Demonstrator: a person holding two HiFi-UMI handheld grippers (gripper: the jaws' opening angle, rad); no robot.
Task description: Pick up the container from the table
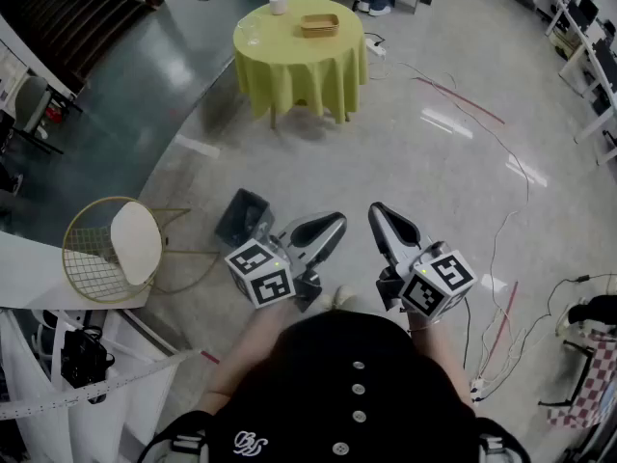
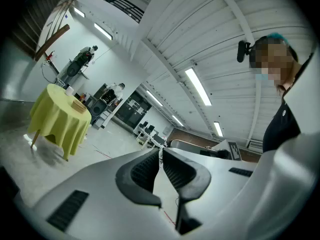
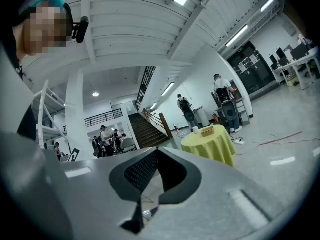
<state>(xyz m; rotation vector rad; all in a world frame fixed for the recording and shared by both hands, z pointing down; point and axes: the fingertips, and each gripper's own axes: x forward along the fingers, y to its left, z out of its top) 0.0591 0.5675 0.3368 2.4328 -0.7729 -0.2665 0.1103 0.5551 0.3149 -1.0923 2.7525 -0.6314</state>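
Both claws, left and right, are shut and empty above a glossy grey floor. Well ahead of them, a yellow-draped worktop carries the container and a cup. Cables trail beyond the right claw.

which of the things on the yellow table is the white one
The small cup at the far edge of the table; the shallow container beside it, to its right in the head view, is tan and wider.
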